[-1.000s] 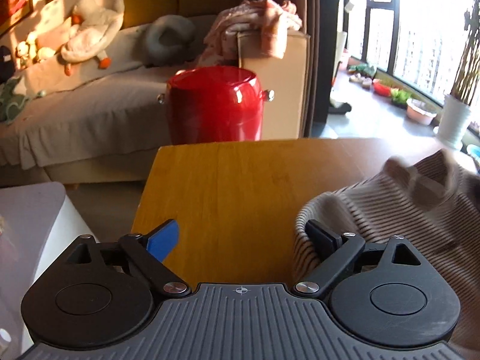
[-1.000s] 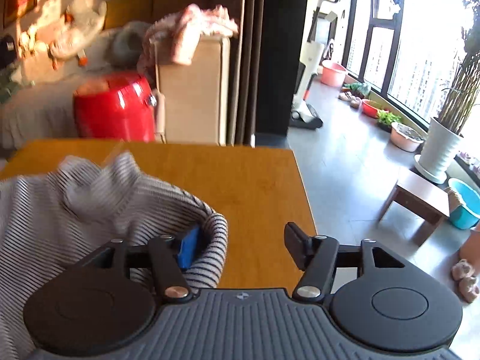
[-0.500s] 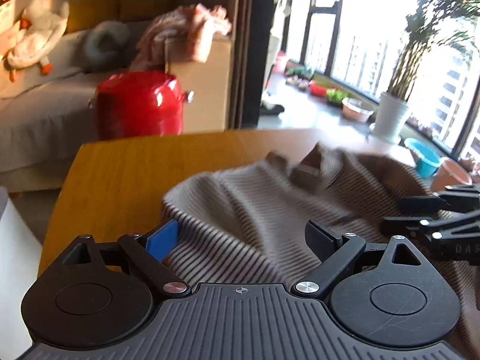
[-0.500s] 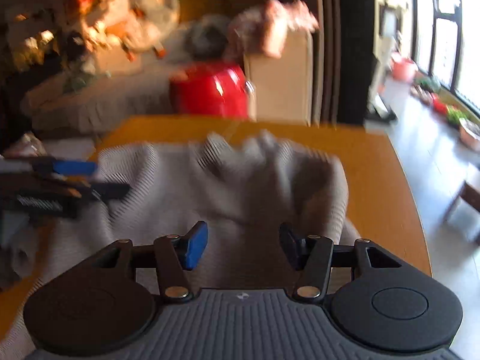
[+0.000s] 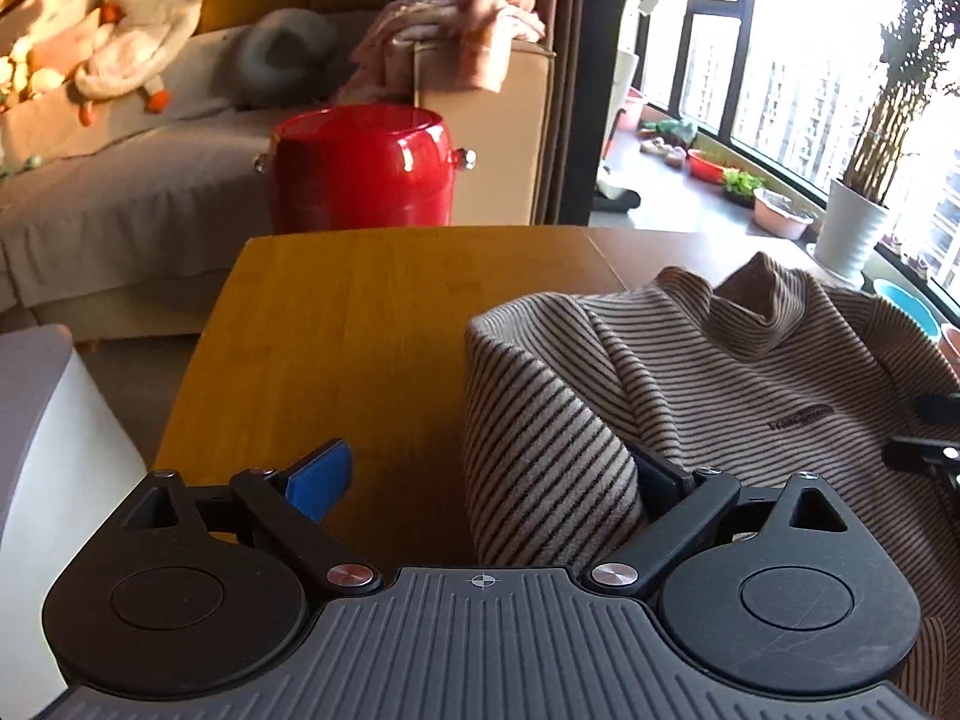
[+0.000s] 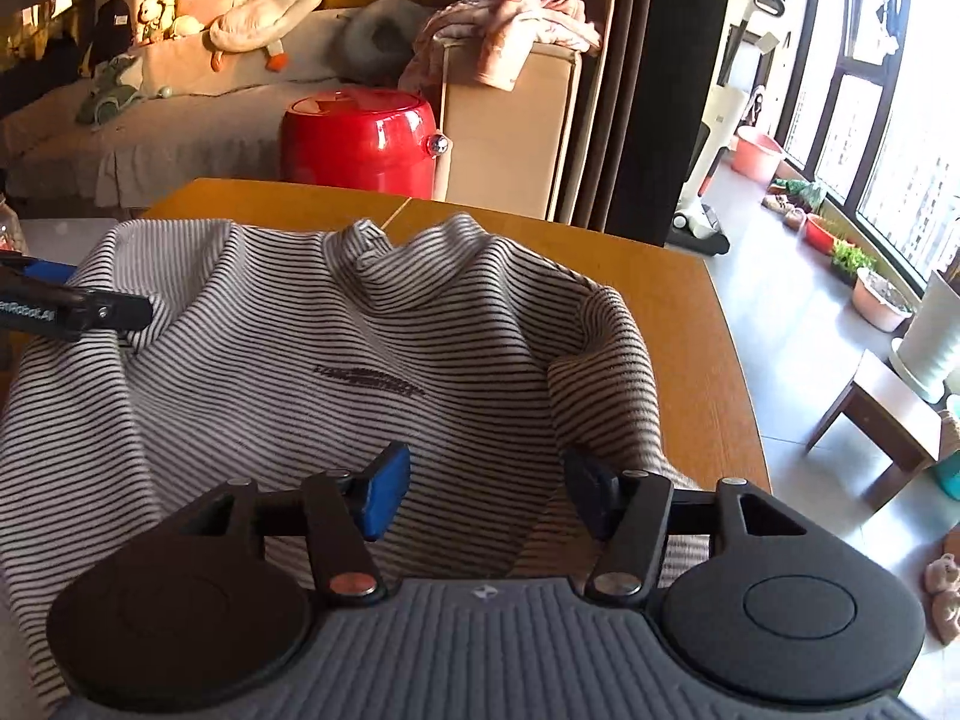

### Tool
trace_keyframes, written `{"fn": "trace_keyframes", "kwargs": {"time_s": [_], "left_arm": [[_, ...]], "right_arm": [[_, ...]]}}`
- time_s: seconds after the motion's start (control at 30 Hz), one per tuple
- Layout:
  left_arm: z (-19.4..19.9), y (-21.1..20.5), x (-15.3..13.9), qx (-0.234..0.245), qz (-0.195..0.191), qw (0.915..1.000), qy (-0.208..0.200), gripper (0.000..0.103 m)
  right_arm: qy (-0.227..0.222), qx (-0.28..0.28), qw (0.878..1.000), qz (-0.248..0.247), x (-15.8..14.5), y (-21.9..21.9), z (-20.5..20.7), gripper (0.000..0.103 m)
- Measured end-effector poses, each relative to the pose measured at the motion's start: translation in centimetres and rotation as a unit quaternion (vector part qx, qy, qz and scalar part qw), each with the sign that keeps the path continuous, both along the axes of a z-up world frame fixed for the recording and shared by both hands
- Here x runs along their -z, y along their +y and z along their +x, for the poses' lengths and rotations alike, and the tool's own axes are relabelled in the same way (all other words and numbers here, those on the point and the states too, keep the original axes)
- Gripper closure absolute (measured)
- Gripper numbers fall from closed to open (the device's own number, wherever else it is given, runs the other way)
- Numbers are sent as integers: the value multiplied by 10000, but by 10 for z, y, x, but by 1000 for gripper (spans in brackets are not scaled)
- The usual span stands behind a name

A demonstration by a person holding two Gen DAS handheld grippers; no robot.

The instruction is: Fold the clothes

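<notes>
The striped sweater [image 6: 336, 360] lay spread on the wooden table [image 5: 360, 312], collar toward the far edge. The left gripper [image 5: 486, 474] was opening wide, a sleeve fold between its jaws. The right gripper [image 6: 486, 492] was opening over the sweater's chest, gripping nothing.

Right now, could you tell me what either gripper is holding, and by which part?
Nothing is clamped. Both the left gripper and right gripper are opening; the striped sweater lies loose between each pair of jaws.
</notes>
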State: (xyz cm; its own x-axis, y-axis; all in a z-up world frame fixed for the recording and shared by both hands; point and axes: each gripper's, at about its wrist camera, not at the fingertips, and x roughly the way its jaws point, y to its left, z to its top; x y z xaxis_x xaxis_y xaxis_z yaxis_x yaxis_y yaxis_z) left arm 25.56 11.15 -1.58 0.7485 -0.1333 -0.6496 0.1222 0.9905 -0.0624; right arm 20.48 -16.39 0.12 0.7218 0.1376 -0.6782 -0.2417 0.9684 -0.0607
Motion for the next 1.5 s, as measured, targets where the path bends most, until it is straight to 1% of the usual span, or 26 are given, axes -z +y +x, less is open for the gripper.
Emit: {"fn": "trace_keyframes", "kwargs": {"time_s": [0.03, 0.07, 0.13, 0.2, 0.27, 0.3, 0.33, 0.37, 0.4, 0.43, 0.47, 0.5, 0.53, 0.57, 0.63, 0.7, 0.83, 0.93, 1.03, 1.1, 1.23, 1.4, 1.5], "left_arm": [[0, 3, -1, -20, -31, 10000, -9, 4], [0, 5, -2, -35, -74, 10000, -14, 3], [-1, 9, -4, -52, -191, 9998, -12, 3], [-1, 11, -6, -68, -277, 9996, -12, 3], [-2, 11, -9, -78, -325, 9994, -43, 3], [-3, 11, -11, -84, -347, 9993, -68, 3], [-4, 11, -13, -90, -369, 9992, -93, 3], [-5, 11, -15, -97, -392, 9991, -118, 3], [-7, 12, -17, -112, -412, 9990, -138, 3], [-8, 13, -19, -136, -428, 9989, -150, 3], [-9, 14, -21, -156, -442, 9988, -159, 3], [-11, 16, -23, -177, -459, 9986, -172, 2], [-13, 19, -25, -198, -475, 9985, -193, 2], [-14, 21, -27, -223, -487, 9983, -215, 2], [-18, 27, -31, -288, -514, 9979, -257, 2], [-20, 33, -35, -366, -553, 9974, -285, 1], [-25, 42, -44, -483, -677, 9960, -328, 1], [-29, 40, -49, -398, -720, 9960, -357, 0], [-32, 31, -49, -212, -739, 9965, -324, 0], [-32, 24, -45, -105, -734, 9969, -268, 0], [-30, 8, -35, 53, -654, 9978, -123, 0], [-30, -6, -22, 181, -521, 9985, 63, 0], [-33, -11, -16, 253, -416, 9987, 159, 0]], "right_arm": [[95, 2, 9997, 209, -5, -1, -4, 40], [250, -37, 9983, 534, -10, -3, -10, 34], [617, -181, 9906, 1205, -17, -7, -24, 32], [978, -332, 9813, 1627, -16, -5, -39, 30], [1341, -406, 9736, 1800, -8, 4, -53, 29], [1440, -438, 9723, 1790, -2, 11, -59, 28], [1386, -518, 9747, 1676, 0, 19, -67, 26], [1238, -638, 9789, 1493, 1, 29, -75, 28], [1116, -774, 9818, 1329, 1, 38, -81, 43], [1017, -925, 9834, 1184, 0, 48, -86, 51], [920, -1055, 9848, 1028, 0, 57, -89, 63], [824, -1166, 9860, 861, 0, 64, -92, 79], [742, -1273, 9863, 739, -1, 71, -93, 86], [682, -1337, 9861, 711, -3, 74, -92, 92], [556, -1393, 9856, 781, -11, 77, -85, 94], [286, -1382, 9866, 820, -27, 76, -76, 94], [-507, -1062, 9896, 832, -69, 60, -52, 94], [-1038, -542, 9902, 764, -96, 32, -29, 94], [-1291, 23, 9895, 652, -104, 5, -9, 94], [-1292, 389, 9889, 623, -103, -17, -1, 94], [-906, 884, 9890, 761, -77, -49, 14, 94], [-439, 1143, 9895, 766, -35, -68, 24, 92], [-351, 1308, 9874, 817, -22, -79, 26, 89]]}}
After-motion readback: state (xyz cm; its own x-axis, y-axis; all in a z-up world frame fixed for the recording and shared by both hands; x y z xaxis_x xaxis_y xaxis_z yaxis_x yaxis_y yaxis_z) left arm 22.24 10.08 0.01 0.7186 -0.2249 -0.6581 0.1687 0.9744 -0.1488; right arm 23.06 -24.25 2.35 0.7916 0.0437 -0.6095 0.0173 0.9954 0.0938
